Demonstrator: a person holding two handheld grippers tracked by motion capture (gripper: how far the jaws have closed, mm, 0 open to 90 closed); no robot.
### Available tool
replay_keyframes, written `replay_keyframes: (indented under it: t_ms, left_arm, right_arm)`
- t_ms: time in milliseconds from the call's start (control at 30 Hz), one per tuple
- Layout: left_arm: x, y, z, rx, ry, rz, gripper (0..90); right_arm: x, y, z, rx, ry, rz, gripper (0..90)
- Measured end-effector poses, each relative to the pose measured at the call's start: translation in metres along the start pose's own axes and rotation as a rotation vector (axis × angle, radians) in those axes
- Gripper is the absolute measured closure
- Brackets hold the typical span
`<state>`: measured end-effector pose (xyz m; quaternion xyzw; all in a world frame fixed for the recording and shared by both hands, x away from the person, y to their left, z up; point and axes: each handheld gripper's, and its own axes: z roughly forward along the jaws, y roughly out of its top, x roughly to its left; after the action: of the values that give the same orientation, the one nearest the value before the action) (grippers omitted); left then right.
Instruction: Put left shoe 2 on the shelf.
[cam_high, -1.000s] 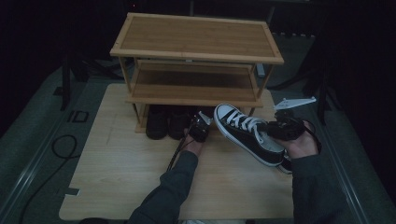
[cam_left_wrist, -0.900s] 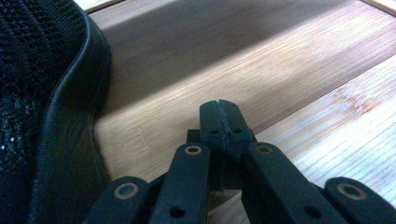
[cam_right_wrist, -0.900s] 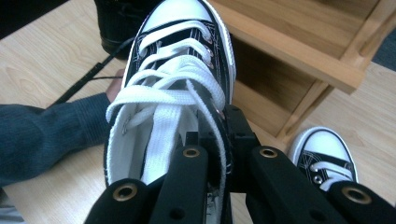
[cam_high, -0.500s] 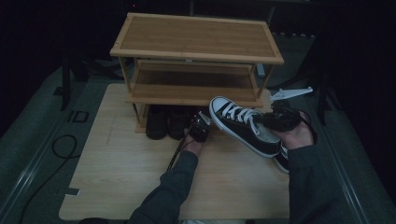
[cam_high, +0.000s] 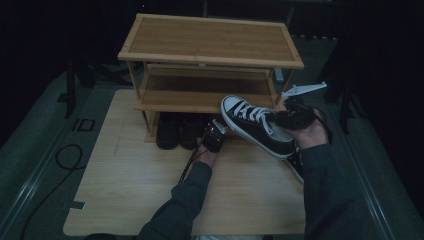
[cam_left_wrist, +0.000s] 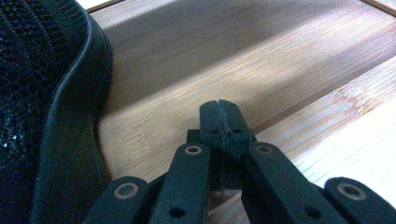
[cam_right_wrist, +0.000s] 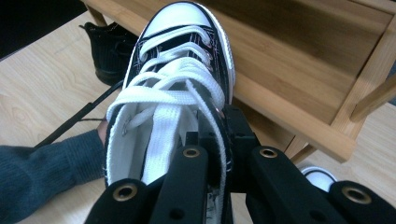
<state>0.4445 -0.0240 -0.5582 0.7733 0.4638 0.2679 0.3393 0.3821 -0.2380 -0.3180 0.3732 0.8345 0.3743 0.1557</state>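
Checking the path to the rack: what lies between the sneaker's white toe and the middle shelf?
Nothing: in the right gripper view the sneaker toe overlaps the middle shelf edge, no object between.

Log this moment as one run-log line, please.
right gripper: shut on sneaker, held off table toward rack | left gripper: shut, low beside black shoes

Dark shoes under wooden shelf rack. Black cord on grey floor, left of table.
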Motion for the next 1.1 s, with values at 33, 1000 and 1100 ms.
replay_keyframes:
  t_ms: [33, 1000, 1100]
  left_arm:
    - [0.000, 0.000, 0.000, 0.000, 0.000, -0.001, 90.0]
    - [0.000, 0.000, 0.000, -0.002, -0.002, -0.006, 90.0]
    - [0.000, 0.000, 0.000, -0.002, -0.002, -0.007, 90.0]
  right_arm:
    - [-0.001, 0.002, 0.001, -0.001, -0.003, 0.001, 87.9]
    - [-0.008, 0.032, 0.039, -0.008, -0.024, 0.089, 87.8]
    - [-0.007, 0.038, 0.046, -0.009, -0.035, 0.110, 87.8]
